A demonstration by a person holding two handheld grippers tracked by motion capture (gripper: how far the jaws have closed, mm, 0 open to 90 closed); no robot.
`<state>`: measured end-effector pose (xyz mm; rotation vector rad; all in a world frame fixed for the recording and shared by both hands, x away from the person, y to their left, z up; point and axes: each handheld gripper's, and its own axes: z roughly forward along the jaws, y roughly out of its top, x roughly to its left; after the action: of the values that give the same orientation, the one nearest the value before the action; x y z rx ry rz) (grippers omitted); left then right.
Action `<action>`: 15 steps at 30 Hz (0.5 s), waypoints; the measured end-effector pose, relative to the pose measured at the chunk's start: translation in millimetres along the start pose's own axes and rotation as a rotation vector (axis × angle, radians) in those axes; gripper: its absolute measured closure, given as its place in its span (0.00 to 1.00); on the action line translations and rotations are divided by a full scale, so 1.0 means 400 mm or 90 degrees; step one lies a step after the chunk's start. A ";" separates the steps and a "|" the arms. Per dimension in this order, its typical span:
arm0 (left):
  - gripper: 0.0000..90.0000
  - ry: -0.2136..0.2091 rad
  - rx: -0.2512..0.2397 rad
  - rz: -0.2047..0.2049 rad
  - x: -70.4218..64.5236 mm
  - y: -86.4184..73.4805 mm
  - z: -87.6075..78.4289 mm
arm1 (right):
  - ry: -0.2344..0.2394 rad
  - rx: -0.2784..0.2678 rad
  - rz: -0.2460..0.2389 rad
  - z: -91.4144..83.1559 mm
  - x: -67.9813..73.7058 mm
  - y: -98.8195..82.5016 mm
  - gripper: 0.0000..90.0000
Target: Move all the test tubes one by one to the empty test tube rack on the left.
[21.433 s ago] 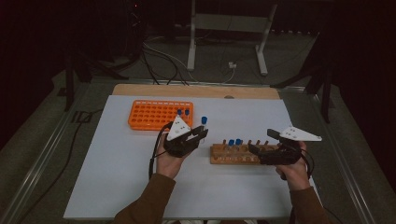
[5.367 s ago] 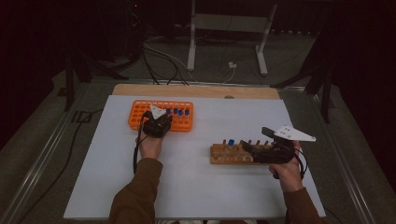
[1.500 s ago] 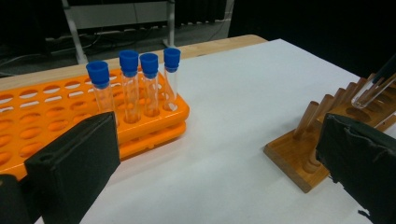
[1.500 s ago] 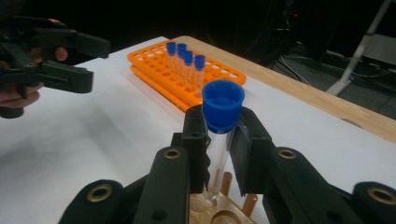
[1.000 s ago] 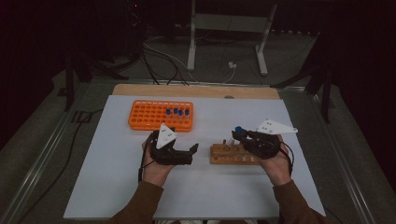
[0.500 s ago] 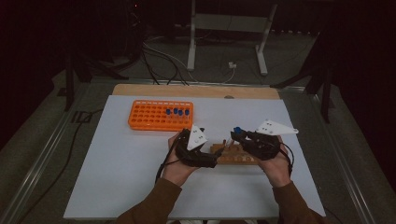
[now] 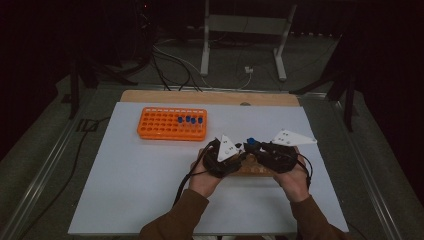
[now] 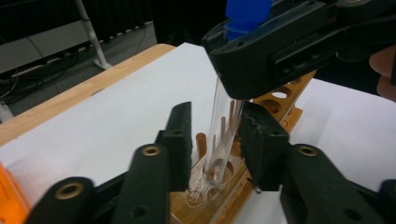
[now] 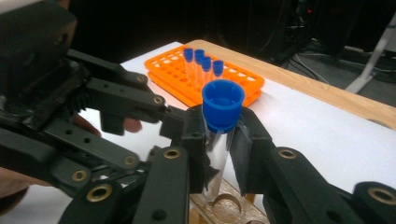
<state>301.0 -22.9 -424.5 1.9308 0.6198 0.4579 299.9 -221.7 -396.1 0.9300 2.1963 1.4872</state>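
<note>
One clear tube with a blue cap (image 9: 222,105) stands upright over the wooden rack (image 8: 219,186), its bottom just above one of the rack's holes. The right gripper (image 9: 218,140) has its jaws clamped on the tube just under the cap. The left gripper (image 8: 215,140) has its two jaws either side of the tube's lower part; they have just been closing, and in the left gripper view one jaw lies against the glass while a gap shows at the other — whether both pads press I cannot tell.

Counted: one wooden rack, near the worktop's near right edge, under the two grippers; one orange rack (image 7: 172,123) toward the far left of the white sheet (image 7: 125,190); four blue-capped tubes (image 9: 201,63) standing in the orange rack, grouped at its right end; two grippers, one in each hand (image 7: 205,180). No other tubes can be made out in the wooden rack.

Against the high view a second ago, the left gripper has come across from left of the wooden rack to meet the right gripper over it — the two now sit side by side, almost touching. The right gripper and its tube are where they were. The orange rack has not moved.
</note>
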 end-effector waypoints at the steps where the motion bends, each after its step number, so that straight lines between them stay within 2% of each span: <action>1: 0.79 -0.002 -0.002 0.001 -0.001 0.001 0.001 | -0.001 0.000 0.000 0.001 0.000 0.000 0.85; 9: 0.87 -0.011 -0.005 0.017 -0.004 0.001 0.005 | 0.004 0.001 0.001 0.002 0.002 -0.001 0.85; 15: 0.87 -0.019 -0.013 0.006 0.000 0.001 0.005 | 0.009 0.000 0.006 -0.001 -0.001 0.001 0.83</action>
<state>302.4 -24.4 -424.8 1.9181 0.5846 0.4401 300.2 -222.1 -395.5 0.9331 2.2044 1.5033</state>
